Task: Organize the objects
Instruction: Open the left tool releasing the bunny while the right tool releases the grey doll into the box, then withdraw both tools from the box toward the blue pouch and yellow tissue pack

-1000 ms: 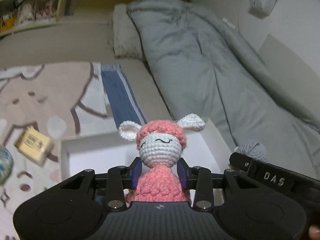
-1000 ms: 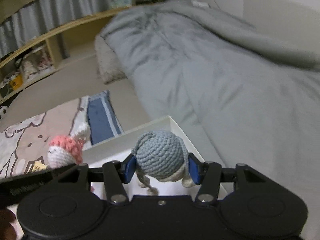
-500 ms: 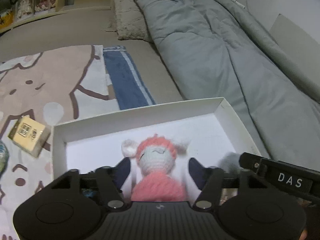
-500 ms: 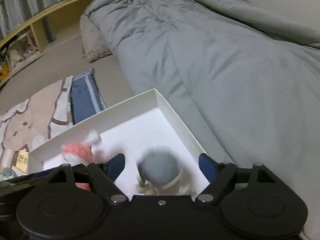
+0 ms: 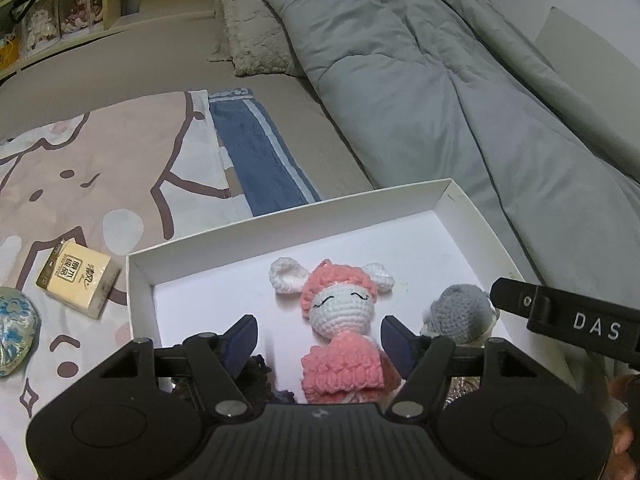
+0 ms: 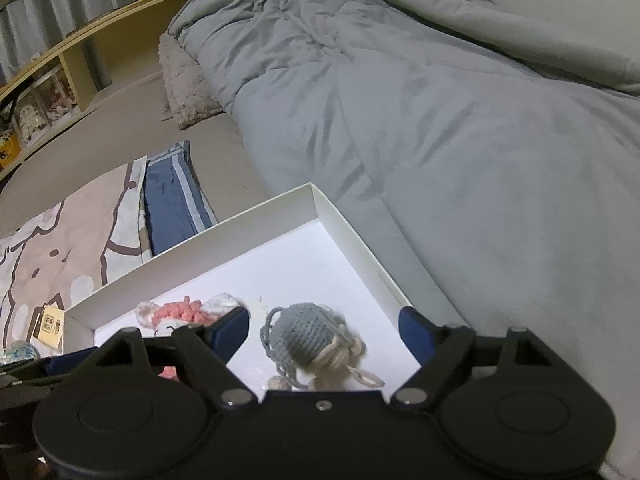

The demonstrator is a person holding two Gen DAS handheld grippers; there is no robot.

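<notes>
The left hand-held gripper (image 5: 318,338) hangs over a shallow white cardboard box (image 5: 280,228), its jaws opening and clear of the pink-and-white crocheted sheep doll (image 5: 340,320) that lies on the box floor between them, face up. The right hand-held gripper (image 6: 324,330) stands wide open over the same box; the grey crocheted doll with cream limbs (image 6: 308,340) lies on the box floor between its blue pads (image 6: 414,330), touching neither. The two dolls lie near each other, the grey one toward the box's right wall. Left of the box, on a cartoon-printed blanket (image 5: 100,168), sit a small yellow tissue pack (image 5: 78,280) and a blue-patterned round pouch (image 5: 14,332). Farther off lie a folded blue striped cloth (image 5: 260,160) and a rumpled grey duvet (image 5: 420,80).
</notes>
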